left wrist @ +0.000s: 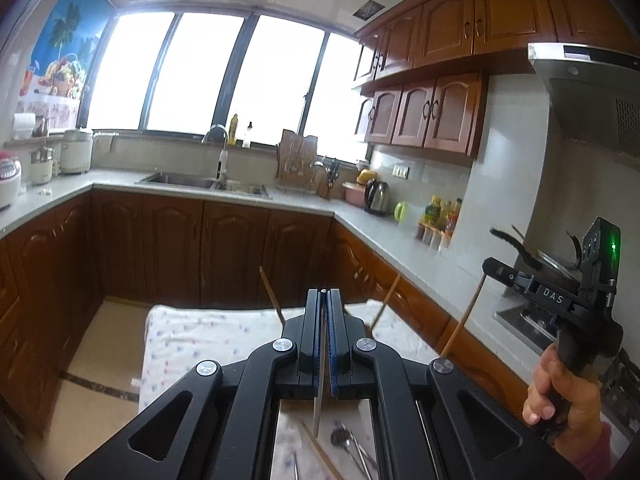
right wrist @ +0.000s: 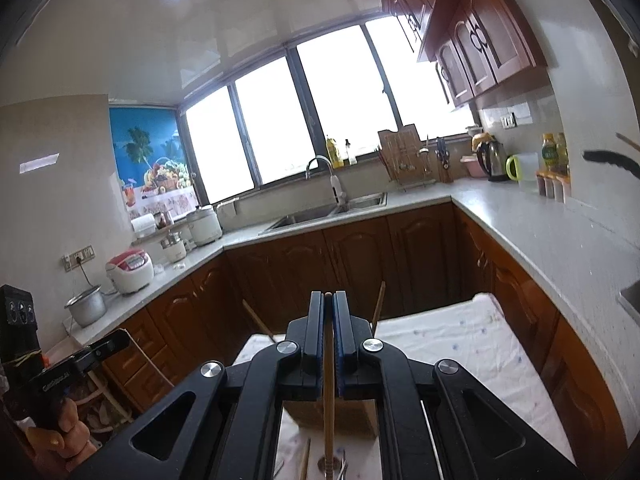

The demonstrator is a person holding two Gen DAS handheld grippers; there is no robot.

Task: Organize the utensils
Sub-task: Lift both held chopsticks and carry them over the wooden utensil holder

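Both wrist cameras sit close behind their fingers, facing the far window (left wrist: 208,76) and sink (right wrist: 320,212); both share the table's (left wrist: 192,336) far edge.

The lower end of the metal utensil (left wrist: 319,408) in the left gripper (left wrist: 325,300) was blurred, so its kind could not be told. The chopstick (right wrist: 329,420) in the right gripper (right wrist: 328,300) ran off the bottom edge at 6 o'clock. A box (right wrist: 332,416) behind the jaws was mostly hidden by the gripper frame. Spoons (left wrist: 352,446) on the cloth (left wrist: 208,340) were blurred and cut by the frame. At 4 o'clock the hand (left wrist: 560,396) was cut off at the sleeve. A dark curved object (right wrist: 612,162) at 3 o'clock could not be identified.
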